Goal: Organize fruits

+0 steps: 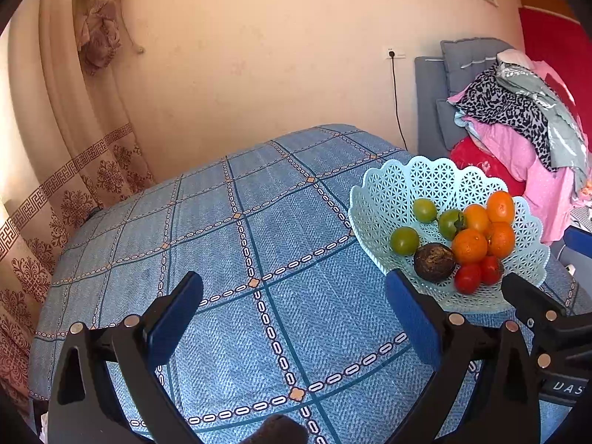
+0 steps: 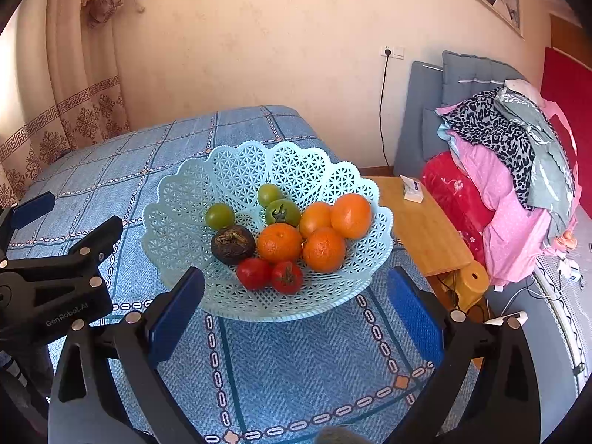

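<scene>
A pale blue lattice basket (image 2: 177, 192) stands on the blue checked tablecloth (image 2: 296, 362). It holds several oranges (image 2: 279, 242), three green tomatoes (image 2: 283, 212), two red tomatoes (image 2: 253, 273) and a dark brown round fruit (image 2: 233, 244). My right gripper (image 2: 296, 307) is open just in front of the basket's near rim, with nothing between its blue pads. My left gripper (image 1: 296, 314) is open over bare cloth to the left of the basket (image 1: 384, 192), also holding nothing. In the right wrist view the left gripper (image 2: 63, 222) shows at the left edge.
A low wooden table (image 2: 425, 236) with a small white box (image 2: 412, 188) stands to the right of the cloth-covered table. Behind it lies a pile of clothes (image 2: 510, 155) on grey seating. A curtain (image 1: 74, 185) hangs to the left, and a wall is close behind.
</scene>
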`<state>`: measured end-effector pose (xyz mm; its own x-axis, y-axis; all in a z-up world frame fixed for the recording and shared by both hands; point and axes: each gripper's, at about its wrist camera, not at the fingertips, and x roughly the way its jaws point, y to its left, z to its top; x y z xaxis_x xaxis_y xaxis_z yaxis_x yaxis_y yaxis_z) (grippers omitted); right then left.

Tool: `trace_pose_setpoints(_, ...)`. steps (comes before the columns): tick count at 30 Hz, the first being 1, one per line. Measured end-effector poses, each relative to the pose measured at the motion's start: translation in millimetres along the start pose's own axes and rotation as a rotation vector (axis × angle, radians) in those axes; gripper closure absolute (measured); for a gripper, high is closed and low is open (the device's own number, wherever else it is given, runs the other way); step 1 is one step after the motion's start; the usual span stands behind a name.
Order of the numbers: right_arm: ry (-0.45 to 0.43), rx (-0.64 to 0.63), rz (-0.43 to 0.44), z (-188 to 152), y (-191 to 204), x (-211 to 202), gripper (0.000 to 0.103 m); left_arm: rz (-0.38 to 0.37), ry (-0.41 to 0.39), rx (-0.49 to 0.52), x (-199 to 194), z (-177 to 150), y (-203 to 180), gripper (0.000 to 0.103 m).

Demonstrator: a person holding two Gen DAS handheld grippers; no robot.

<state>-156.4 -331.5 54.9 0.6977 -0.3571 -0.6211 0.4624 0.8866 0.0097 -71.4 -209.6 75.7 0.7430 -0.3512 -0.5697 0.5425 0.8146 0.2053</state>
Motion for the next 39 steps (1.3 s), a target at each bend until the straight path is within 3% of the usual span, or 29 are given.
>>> trace_pose_setpoints(16, 0.015, -0.036, -0.042, -2.1, 4.8, 8.6, 0.003, 0.002, 0.02, 0.033, 7.4, -3.1, -9.9, 0.005)
trace_pose_setpoints(39, 0.019, -0.041, -0.039, -2.9, 5.6, 9.0, 0.003, 0.004, 0.02, 0.038, 7.7, -4.9, -11.4, 0.005)
